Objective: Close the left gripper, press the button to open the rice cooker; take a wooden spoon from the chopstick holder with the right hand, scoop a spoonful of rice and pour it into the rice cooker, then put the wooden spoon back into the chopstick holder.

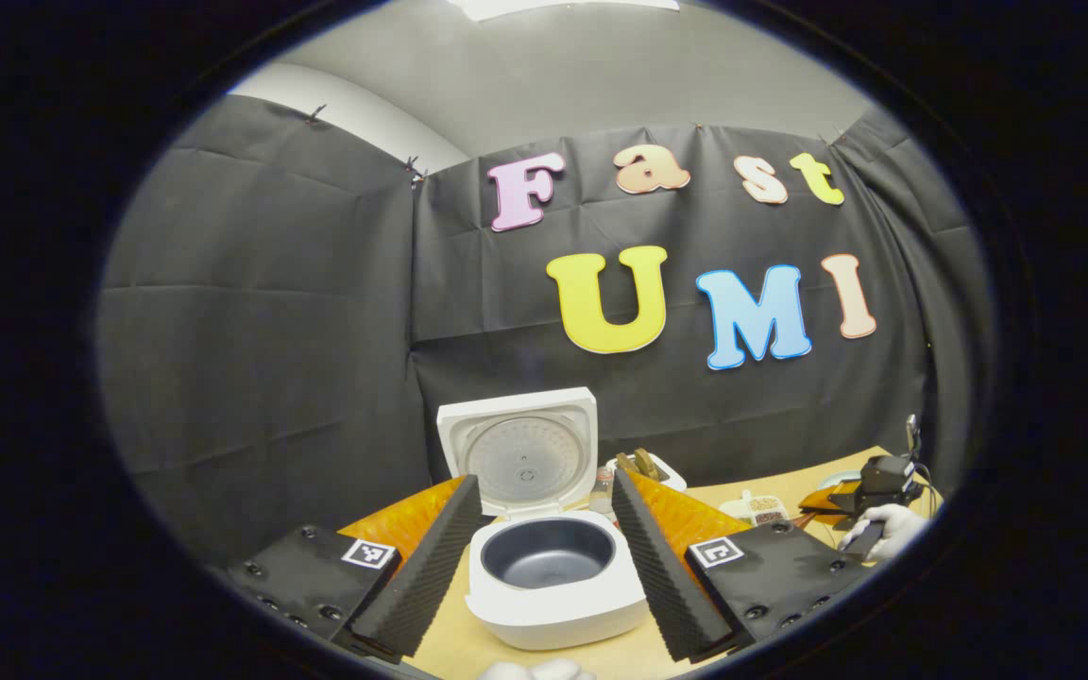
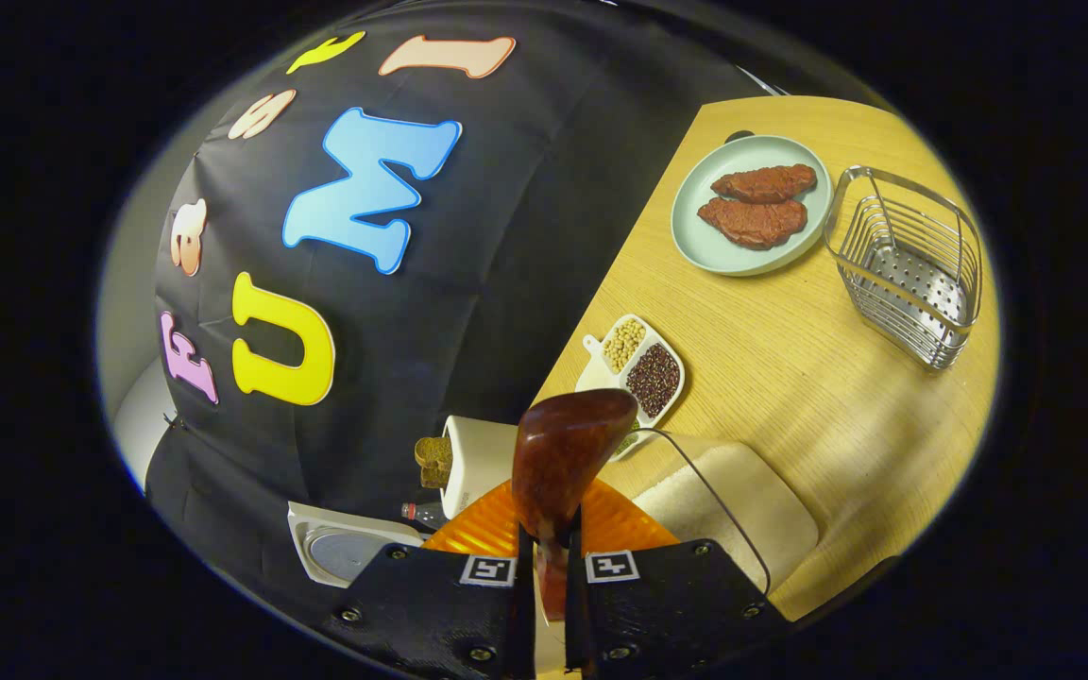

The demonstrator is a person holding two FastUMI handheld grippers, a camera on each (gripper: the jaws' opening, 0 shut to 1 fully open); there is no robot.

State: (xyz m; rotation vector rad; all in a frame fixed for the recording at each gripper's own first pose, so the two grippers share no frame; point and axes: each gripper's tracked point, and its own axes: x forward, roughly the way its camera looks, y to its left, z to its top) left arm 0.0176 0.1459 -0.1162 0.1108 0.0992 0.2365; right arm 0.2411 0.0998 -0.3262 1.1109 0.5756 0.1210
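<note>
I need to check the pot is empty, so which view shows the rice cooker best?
The left gripper view: the rice cooker sits centred, lid up, its dark inner pot looking empty. The right gripper view catches just a piece of its raised lid at the lower edge.

No readable text; square coded markers on each claw, not legible.

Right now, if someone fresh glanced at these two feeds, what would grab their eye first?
In the left gripper view, the white rice cooker stands open dead ahead between the left gripper's spread fingers, lid up, dark inner pot bare. In the right gripper view, the right gripper is shut on the wooden spoon, its glossy bowl rearing up mid-frame. Beyond it on the wooden table sit a plate of two meat pieces and a wire basket.
</note>
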